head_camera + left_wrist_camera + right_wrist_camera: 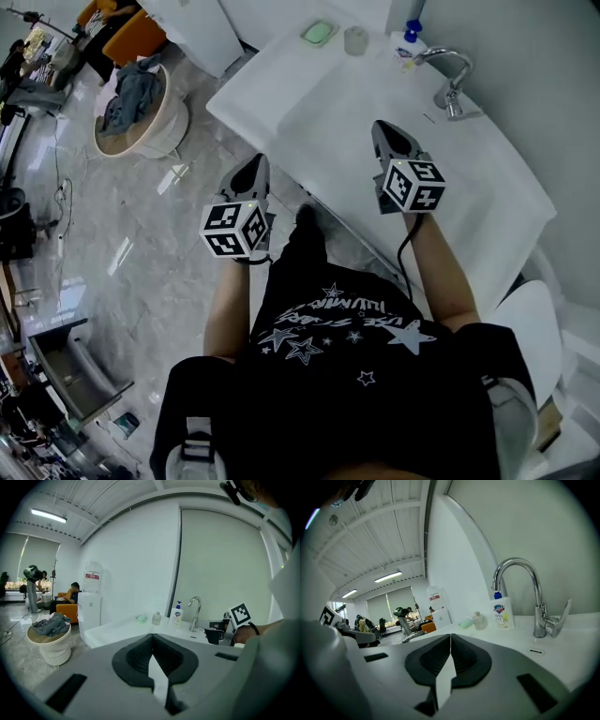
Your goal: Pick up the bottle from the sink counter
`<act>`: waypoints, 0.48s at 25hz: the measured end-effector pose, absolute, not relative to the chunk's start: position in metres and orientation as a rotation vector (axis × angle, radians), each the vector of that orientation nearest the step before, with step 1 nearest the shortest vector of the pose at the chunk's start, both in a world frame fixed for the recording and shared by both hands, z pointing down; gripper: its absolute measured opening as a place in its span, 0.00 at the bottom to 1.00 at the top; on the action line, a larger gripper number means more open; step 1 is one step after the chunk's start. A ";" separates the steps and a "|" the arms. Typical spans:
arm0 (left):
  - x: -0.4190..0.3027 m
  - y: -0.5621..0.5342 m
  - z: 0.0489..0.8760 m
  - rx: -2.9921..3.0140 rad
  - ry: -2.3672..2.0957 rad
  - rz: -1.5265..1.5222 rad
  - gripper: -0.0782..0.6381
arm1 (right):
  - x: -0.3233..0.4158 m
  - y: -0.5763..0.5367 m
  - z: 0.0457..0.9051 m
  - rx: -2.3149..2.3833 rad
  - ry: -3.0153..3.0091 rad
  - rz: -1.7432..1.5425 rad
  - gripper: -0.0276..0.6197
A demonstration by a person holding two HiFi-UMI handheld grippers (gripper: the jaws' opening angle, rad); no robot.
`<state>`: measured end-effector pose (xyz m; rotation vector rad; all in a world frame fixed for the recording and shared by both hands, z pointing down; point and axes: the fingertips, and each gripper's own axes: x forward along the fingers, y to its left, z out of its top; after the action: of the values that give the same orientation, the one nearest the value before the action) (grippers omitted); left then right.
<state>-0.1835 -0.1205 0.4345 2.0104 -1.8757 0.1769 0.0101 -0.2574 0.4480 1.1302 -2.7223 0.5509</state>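
A white pump bottle with a blue cap (411, 34) stands at the back of the white sink counter (328, 103), left of the chrome faucet (450, 82). A small clear bottle (355, 40) and a green soap dish (319, 33) sit further left. The pump bottle (502, 612) shows far ahead in the right gripper view and in the left gripper view (176, 614). My right gripper (382, 125) hovers over the counter, shut and empty, well short of the bottles. My left gripper (255, 159) is off the counter's front edge over the floor, also shut and empty.
A round bucket with grey cloth (141, 108) stands on the marble floor to the left. A white water dispenser (90, 606) is at the counter's far end. People and orange chairs (122, 28) are in the far room. A white seat (530, 323) is at right.
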 end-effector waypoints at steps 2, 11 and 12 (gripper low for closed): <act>-0.198 -0.148 0.437 2.031 -1.845 0.179 0.12 | 0.001 -0.282 0.451 1.181 -2.701 0.557 0.05; -0.252 -0.246 0.450 2.084 -1.724 0.214 0.12 | -0.039 -0.368 0.466 1.319 -2.605 0.576 0.06; -0.253 -0.254 0.451 2.091 -1.711 0.216 0.12 | -0.041 -0.375 0.466 1.330 -2.599 0.574 0.06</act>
<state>-0.2531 -0.2541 0.4512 2.0907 -1.7107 0.2159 -0.0408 -0.3748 0.4661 1.3295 -2.5992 0.5743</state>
